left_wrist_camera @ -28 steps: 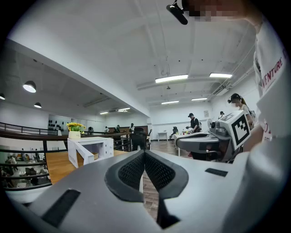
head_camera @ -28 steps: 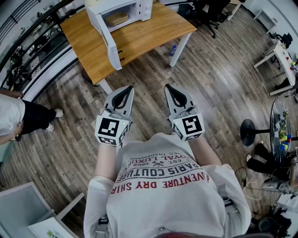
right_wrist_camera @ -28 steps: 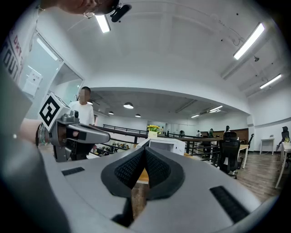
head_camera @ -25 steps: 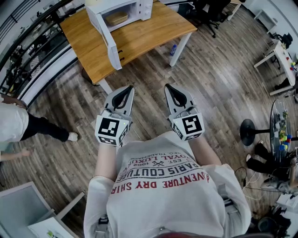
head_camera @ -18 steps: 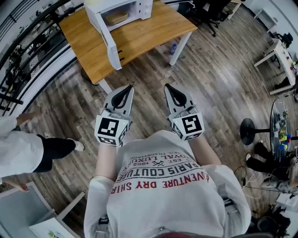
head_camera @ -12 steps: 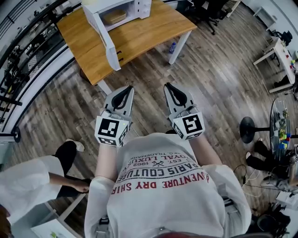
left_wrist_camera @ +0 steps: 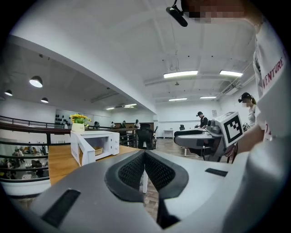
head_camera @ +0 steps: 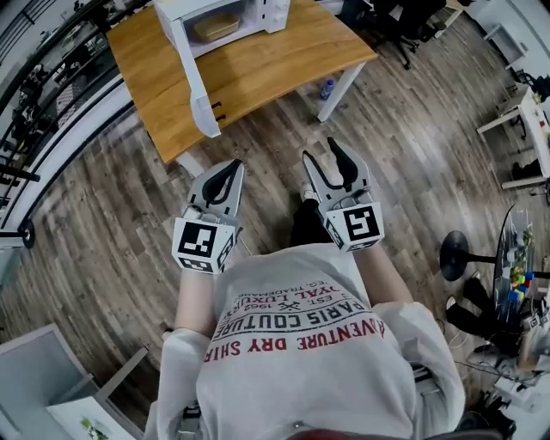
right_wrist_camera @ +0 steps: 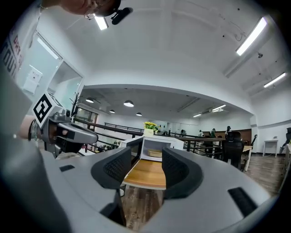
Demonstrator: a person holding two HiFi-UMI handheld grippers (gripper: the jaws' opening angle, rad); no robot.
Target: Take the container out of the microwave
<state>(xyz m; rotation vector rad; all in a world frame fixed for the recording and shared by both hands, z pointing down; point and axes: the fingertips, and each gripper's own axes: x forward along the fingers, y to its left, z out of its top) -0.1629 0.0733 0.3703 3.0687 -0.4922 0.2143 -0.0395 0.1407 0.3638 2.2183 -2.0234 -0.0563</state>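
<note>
The white microwave (head_camera: 245, 10) stands on the wooden table (head_camera: 266, 73) at the top of the head view, its door (head_camera: 191, 73) swung open. A tan container (head_camera: 215, 27) sits inside it. Both grippers hang over the floor, well short of the table. My left gripper (head_camera: 234, 165) is shut with nothing in it. My right gripper (head_camera: 320, 152) has its jaws opening, with nothing between them. The right gripper view looks between the jaws of the right gripper (right_wrist_camera: 146, 157) at the microwave (right_wrist_camera: 157, 143) and the container (right_wrist_camera: 155, 154). In the left gripper view the left gripper (left_wrist_camera: 144, 152) is shut and the microwave (left_wrist_camera: 97, 141) stands left.
A yellow flower pot (right_wrist_camera: 150, 129) stands on top of the microwave. Black railings (head_camera: 51, 94) run along the left behind the table. Office chairs (head_camera: 395, 26) stand at the upper right, and a glass table (head_camera: 520, 249) is at the right edge.
My right gripper's jaws have come apart from shut. Both grippers have moved closer to the table. The person who walked at the left has gone from view.
</note>
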